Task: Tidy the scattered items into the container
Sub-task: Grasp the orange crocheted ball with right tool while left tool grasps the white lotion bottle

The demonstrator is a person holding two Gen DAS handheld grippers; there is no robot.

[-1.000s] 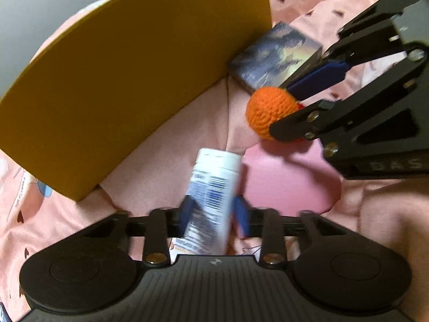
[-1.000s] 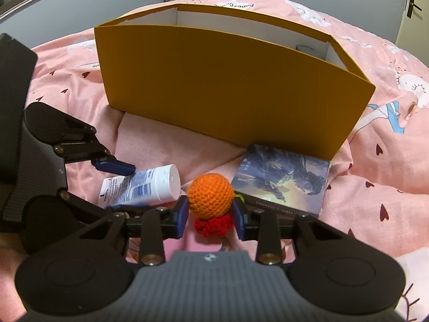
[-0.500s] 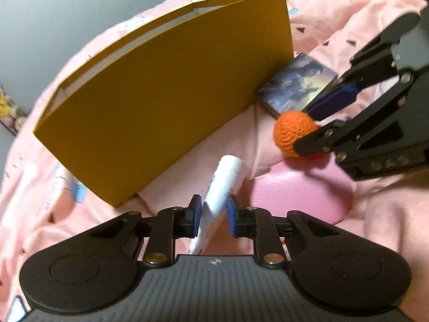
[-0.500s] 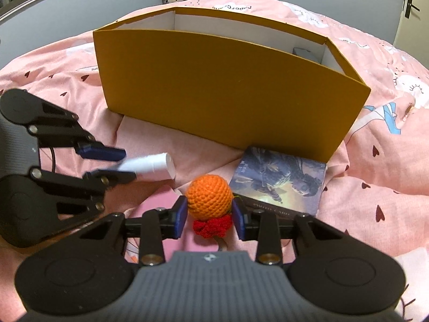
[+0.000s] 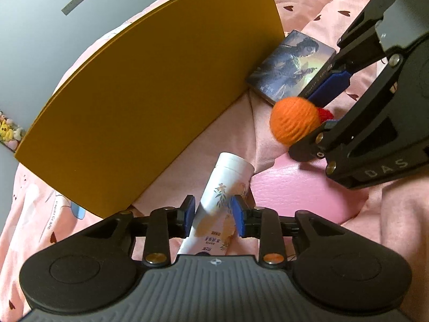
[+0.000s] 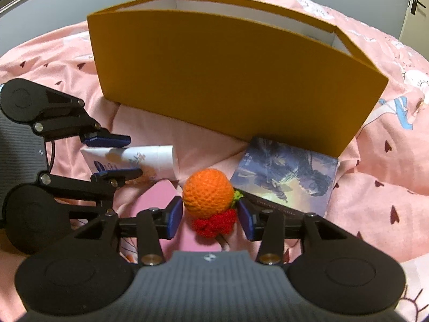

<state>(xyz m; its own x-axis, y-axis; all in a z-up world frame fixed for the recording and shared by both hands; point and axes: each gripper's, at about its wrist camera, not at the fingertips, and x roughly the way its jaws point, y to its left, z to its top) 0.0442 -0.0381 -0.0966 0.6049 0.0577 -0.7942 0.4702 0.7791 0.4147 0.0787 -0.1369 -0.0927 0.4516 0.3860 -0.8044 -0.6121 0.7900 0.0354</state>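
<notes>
My left gripper (image 5: 213, 216) is shut on a white tube with a flower print (image 5: 222, 201), cap pointing toward the tall yellow box (image 5: 150, 86). The tube also shows in the right wrist view (image 6: 139, 161), between the left gripper's blue pads. My right gripper (image 6: 210, 217) has its jaws around an orange crocheted ball with a red bow (image 6: 207, 198), with small gaps at both pads. The ball also shows in the left wrist view (image 5: 293, 122). The yellow box (image 6: 228, 80) stands open-topped just behind both items.
A flat picture-cover box (image 6: 287, 174) lies against the yellow box's right end, also in the left wrist view (image 5: 291, 67). A pink pouch (image 5: 303, 193) lies under the ball. Everything rests on a rumpled pink bedsheet (image 6: 375, 161).
The tube has rolled in my left gripper, now showing its flower print, and the jaws stand wider. My right gripper's jaws have widened around the ball.
</notes>
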